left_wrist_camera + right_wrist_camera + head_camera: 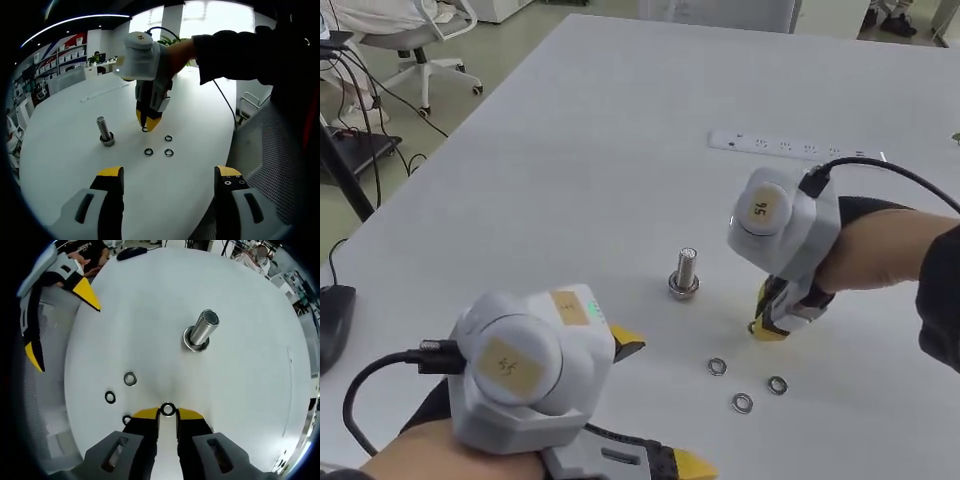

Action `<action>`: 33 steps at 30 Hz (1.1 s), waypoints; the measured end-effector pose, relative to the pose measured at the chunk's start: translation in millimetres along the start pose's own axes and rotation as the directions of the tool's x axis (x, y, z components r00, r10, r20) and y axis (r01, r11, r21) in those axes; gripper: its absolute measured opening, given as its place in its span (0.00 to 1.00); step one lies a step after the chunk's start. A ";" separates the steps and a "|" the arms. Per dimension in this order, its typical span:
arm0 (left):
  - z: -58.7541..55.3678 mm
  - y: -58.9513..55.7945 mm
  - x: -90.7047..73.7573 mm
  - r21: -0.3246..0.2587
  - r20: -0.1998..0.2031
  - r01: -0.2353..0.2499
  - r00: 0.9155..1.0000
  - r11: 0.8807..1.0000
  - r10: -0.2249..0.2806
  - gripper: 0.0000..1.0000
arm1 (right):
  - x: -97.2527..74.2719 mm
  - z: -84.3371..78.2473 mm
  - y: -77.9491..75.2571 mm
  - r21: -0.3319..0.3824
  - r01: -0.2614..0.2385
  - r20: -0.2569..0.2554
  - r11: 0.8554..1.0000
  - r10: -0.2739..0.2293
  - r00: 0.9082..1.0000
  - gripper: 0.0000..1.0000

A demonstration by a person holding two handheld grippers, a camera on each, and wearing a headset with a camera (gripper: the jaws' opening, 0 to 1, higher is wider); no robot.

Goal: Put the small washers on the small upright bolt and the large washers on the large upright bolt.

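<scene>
- A washer [168, 409] is nipped between the right gripper [168, 415] tips, low on the table [150, 315] near the upright bolt [202, 330].
- It is best kept level and lowered squarely over the thread.
- The left gripper [169, 172] is spread wide, nothing grasped.

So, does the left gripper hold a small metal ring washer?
No, the left gripper is wide open with nothing between its jaws.

Open-plan office or lab: big white worktop [570, 150], swivel chair [415, 40], floor cables [360, 90], power strip [790, 146], stocked wall shelves [75, 49], bright windows [217, 17].
</scene>
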State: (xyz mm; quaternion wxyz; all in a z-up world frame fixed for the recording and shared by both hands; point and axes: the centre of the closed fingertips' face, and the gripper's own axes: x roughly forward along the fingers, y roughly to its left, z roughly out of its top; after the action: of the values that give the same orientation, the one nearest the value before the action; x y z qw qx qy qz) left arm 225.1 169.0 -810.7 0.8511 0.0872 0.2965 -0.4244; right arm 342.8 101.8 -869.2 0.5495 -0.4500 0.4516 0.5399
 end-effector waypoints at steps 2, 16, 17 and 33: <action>-0.1 -0.2 0.0 -0.002 0.000 0.001 1.000 1.000 -0.001 0.73 | -2.0 -2.3 1.0 0.008 0.001 0.001 1.000 -0.001 1.000 0.14; -0.7 -1.9 0.6 0.003 -0.004 0.008 1.000 1.000 -0.008 0.73 | -15.3 -21.9 3.7 0.064 0.021 0.015 0.998 -0.022 1.000 0.14; -0.7 -1.9 0.6 0.003 -0.004 0.008 1.000 1.000 -0.008 0.73 | -15.8 -23.3 3.8 0.066 0.021 0.015 0.998 -0.022 1.000 0.14; -1.4 -0.6 0.5 0.003 -0.006 0.007 1.000 1.000 -0.007 0.73 | -32.4 -41.4 2.1 0.118 0.037 0.016 0.992 -0.039 0.999 0.14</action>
State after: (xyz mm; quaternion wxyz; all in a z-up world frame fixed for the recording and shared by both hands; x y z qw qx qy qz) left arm 224.3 168.8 -812.0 0.8487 0.0887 0.2986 -0.4274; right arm 340.0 55.1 -845.1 0.5892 -0.4205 0.4691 0.5060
